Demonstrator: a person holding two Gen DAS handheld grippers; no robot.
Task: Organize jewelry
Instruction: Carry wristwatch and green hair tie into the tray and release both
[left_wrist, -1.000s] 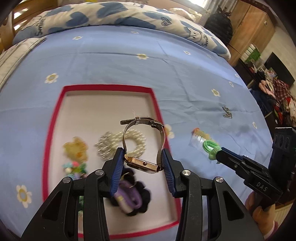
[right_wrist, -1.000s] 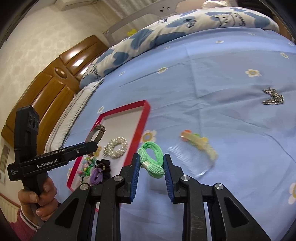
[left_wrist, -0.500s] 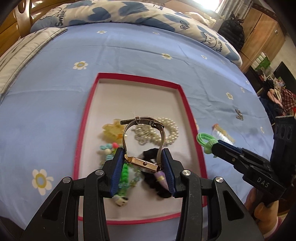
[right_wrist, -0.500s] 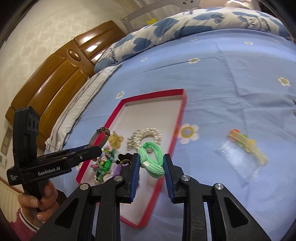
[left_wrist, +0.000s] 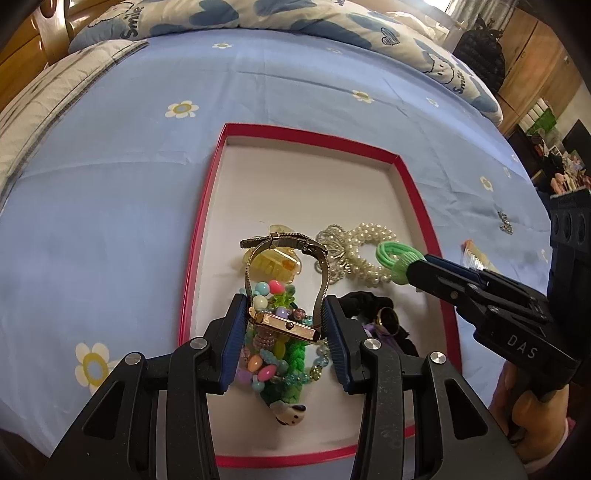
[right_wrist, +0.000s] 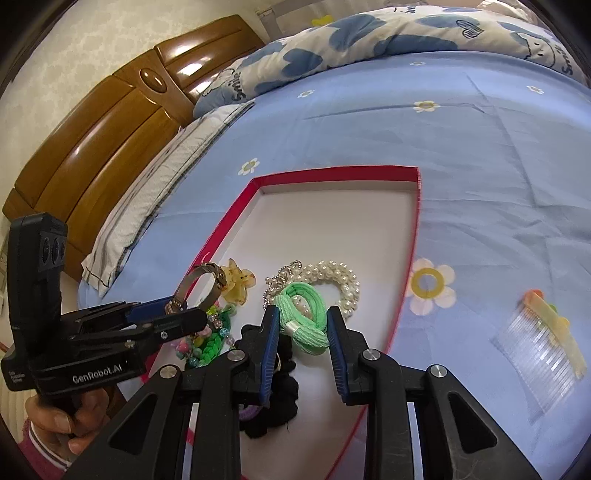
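A shallow red-rimmed tray (left_wrist: 413, 192) with a pale, smooth floor lay on a blue bedsheet (left_wrist: 110, 206) printed with small daisies, and nearly everything inside it was crowded toward the near end. There sat a pearl bracelet (left_wrist: 369, 254) joined to a silvery filigree charm, a translucent yellow claw clip (left_wrist: 275, 267), a heap of glossy multicoloured beads (left_wrist: 266, 365) tangled with a green braided cord, a small white cartoon-face charm (left_wrist: 290, 412), and a black fabric scrunchie (left_wrist: 364, 302) with a gold ring resting on it and something purple beside it. The left gripper (left_wrist: 284, 328) hung over the beads, its blue ribbed pads pinching a watch (left_wrist: 284, 325) by the ends of its gold rectangular case, the grey mesh strap looping upward, fastened. The right gripper (right_wrist: 300, 328) was over the tray's right side, its jaws clamped on a green hair tie (right_wrist: 304, 319), a coil of soft ribbed elastic bound by a white band, held above the pearls. Outside the tray, on the sheet, lay a clear plastic comb (right_wrist: 535, 343) topped with orange, yellow and green pieces. The right gripper's body read "DAS" in the left wrist view; the left one's read "GenRobot.AI". The heart-patterned quilt (right_wrist: 388, 40) at the head of the bed carried the word "Smile". A glossy wooden headboard (right_wrist: 110, 122) stood behind.
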